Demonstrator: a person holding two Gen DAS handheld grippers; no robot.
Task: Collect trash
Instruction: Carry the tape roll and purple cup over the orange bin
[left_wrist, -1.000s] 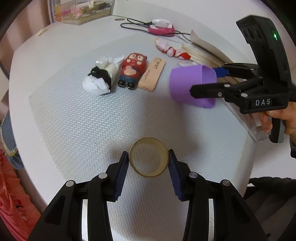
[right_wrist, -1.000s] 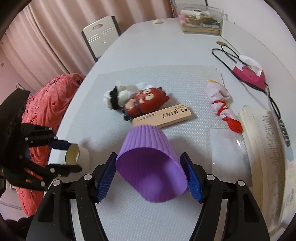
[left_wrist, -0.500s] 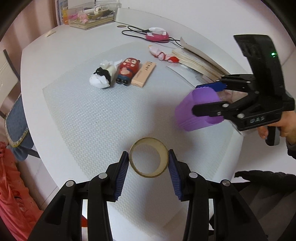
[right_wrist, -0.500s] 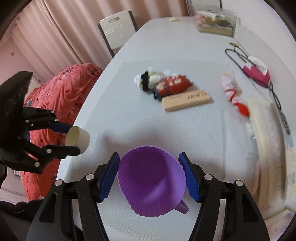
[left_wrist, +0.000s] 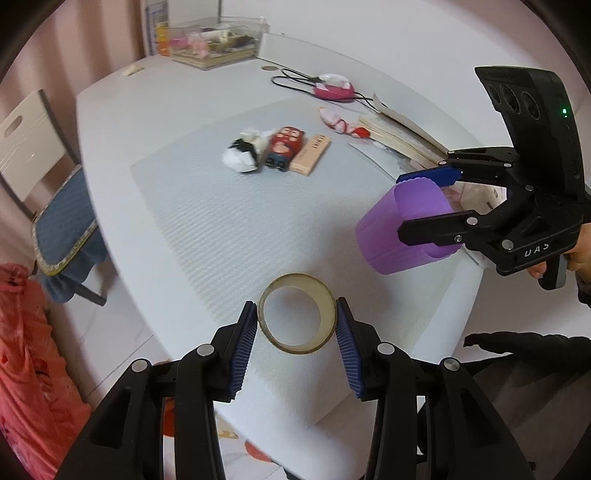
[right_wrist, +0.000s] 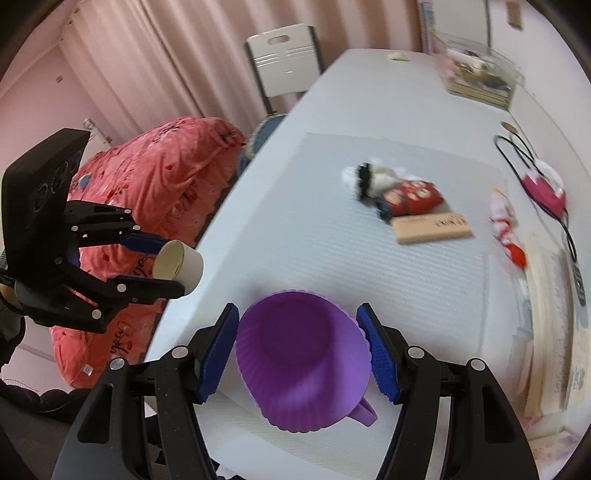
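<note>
Tape roll clamped in left gripper, purple cup in right gripper; both now lifted back past the desk edge, ready for dumping.

My left gripper had ribbed blue pads on matt black plastic. Tape ring looked like glossy cardboard; purple cup fluted, matt silicone; desk smooth white.
</note>
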